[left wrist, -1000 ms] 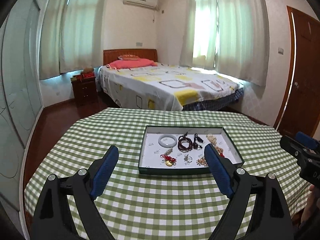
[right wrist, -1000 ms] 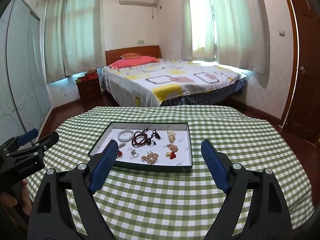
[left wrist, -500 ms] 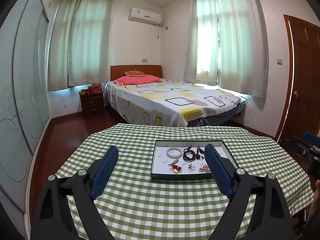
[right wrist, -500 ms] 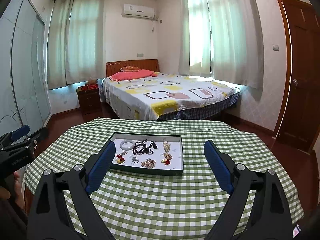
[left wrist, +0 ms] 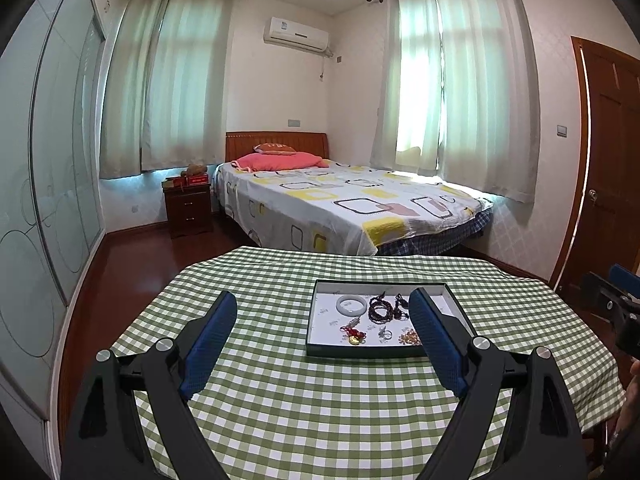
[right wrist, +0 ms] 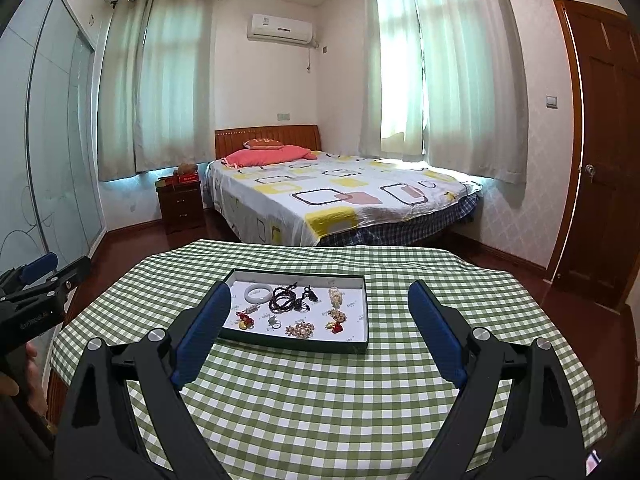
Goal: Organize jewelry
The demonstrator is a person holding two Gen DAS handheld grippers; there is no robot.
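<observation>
A dark green tray (left wrist: 360,351) with a white floor lies on the check-clothed table. It holds a pale jade bangle (left wrist: 351,305), a dark bead bracelet (left wrist: 380,308), a red knot charm (left wrist: 354,336), a small ring (left wrist: 385,333) and gold beads (left wrist: 410,337). My left gripper (left wrist: 322,298) hangs open and empty, short of the tray and above the cloth. The right wrist view shows the same tray (right wrist: 296,342), the bangle (right wrist: 259,293) and a gold brooch (right wrist: 300,330). My right gripper (right wrist: 319,289) is also open and empty, back from the tray.
The round table (right wrist: 360,400) wears a green-and-white check cloth that falls off at its edges. Beyond it are a bed (left wrist: 340,200), a nightstand (left wrist: 188,204), a sliding wardrobe (left wrist: 40,200) on the left and a wooden door (right wrist: 600,152) on the right. A hand (right wrist: 32,376) holds the left gripper (right wrist: 44,280).
Both grippers have drawn back and risen from the tray, which now looks smaller and farther off. The right jaws have widened slightly. Nothing in the tray has moved.
</observation>
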